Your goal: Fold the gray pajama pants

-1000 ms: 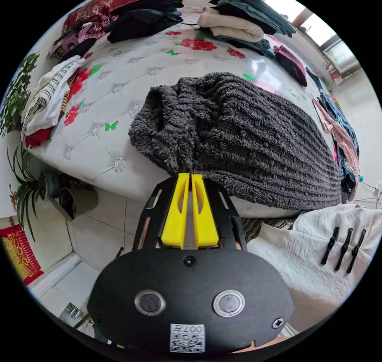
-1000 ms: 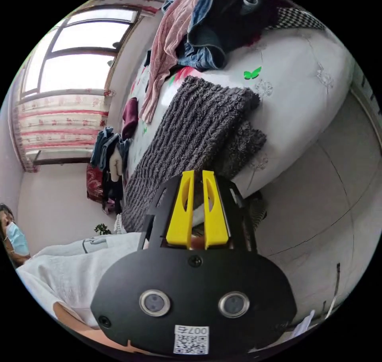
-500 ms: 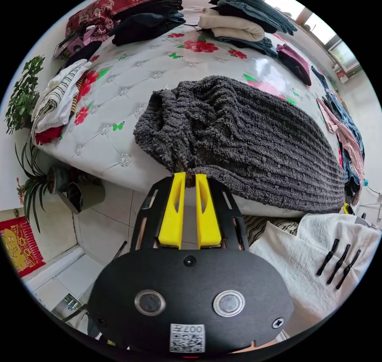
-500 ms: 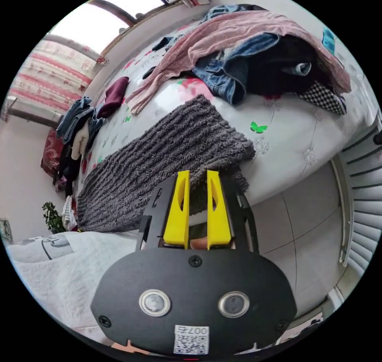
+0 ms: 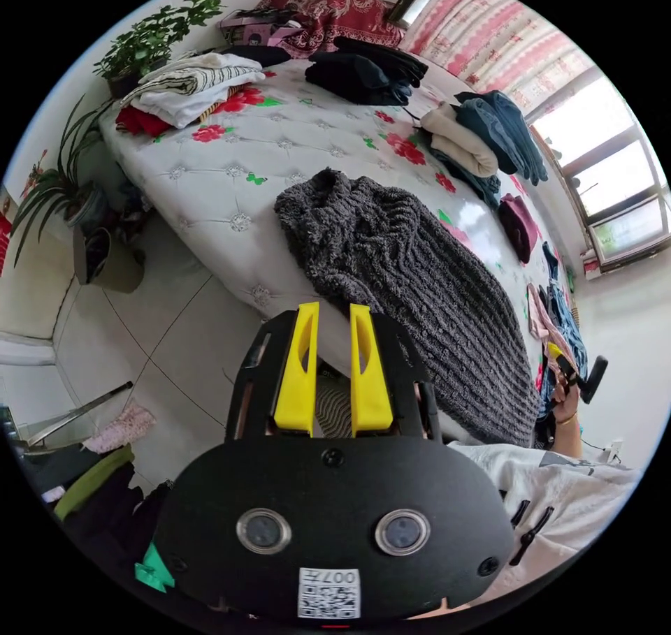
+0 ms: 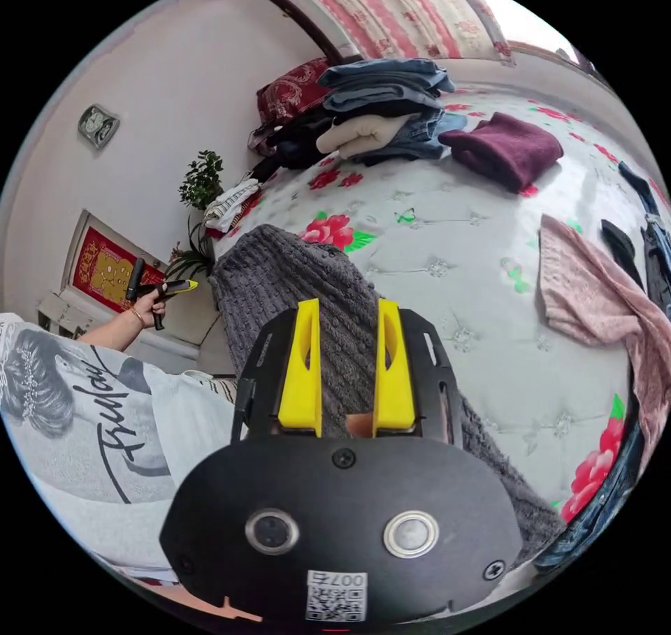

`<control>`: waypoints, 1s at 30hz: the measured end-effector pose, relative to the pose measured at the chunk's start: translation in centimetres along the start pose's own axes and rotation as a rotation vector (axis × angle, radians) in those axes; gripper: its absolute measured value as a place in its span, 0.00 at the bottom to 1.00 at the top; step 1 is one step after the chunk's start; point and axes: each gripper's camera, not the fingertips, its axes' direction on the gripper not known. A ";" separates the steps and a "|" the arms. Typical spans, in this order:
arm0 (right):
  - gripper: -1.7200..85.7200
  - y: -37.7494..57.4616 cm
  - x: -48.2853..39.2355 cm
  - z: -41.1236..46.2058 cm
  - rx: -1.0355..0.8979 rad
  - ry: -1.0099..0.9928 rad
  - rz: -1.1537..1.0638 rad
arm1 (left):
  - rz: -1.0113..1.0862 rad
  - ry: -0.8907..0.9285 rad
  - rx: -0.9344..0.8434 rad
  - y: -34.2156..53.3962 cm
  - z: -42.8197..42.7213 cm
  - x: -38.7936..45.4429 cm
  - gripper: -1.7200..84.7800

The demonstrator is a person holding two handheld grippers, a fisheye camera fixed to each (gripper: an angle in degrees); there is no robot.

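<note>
Both claws have let go — the left claw and right claw hang parted and empty. The gray pajama pants lie at 1 o'clock on the bed, folded lengthwise — next fold pending.

Both views are bright with even daylight. In the left gripper view the source is the large framed window, which is overexposed to near white. A pale sheen lies on the glossy white quilted mattress with red flowers beside the window. Shadows are soft and faint; the shadow under the bed edge on the pale tiled floor is weak. Focus is sharp across mid-field. Strong fisheye distortion bends the bed edges and walls, and a black circular vignette surrounds each picture. The fluffy dark gray ribbed pajama pants retain clear texture without motion blur.
</note>
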 end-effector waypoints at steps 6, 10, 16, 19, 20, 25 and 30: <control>0.12 -6.7 -0.5 8.7 -0.107 0.014 -0.059 | 0.162 -0.061 -0.002 -4.8 0.9 2.5 0.11; 0.11 -7.1 -0.7 13.7 -0.250 -0.044 -0.056 | 0.211 -0.068 -0.039 -9.0 3.7 3.6 0.11; 0.10 -6.1 -3.3 16.4 -0.529 -0.182 -0.176 | 0.284 -0.121 -0.137 -11.6 9.3 5.1 0.10; 0.10 -8.4 -2.2 15.6 -0.537 -0.215 -0.146 | 0.350 -0.183 -0.134 -11.4 9.8 6.6 0.09; 0.10 -9.9 -1.2 14.9 -0.505 -0.225 -0.119 | 0.364 -0.197 -0.133 -11.2 9.9 7.0 0.09; 0.09 -15.9 6.4 13.1 -0.233 -0.421 0.199 | 0.387 -0.236 -0.109 -10.2 10.1 8.6 0.08; 0.07 -18.0 12.7 19.3 -0.364 -0.520 0.473 | 0.390 -0.219 -0.105 -9.9 10.1 9.1 0.07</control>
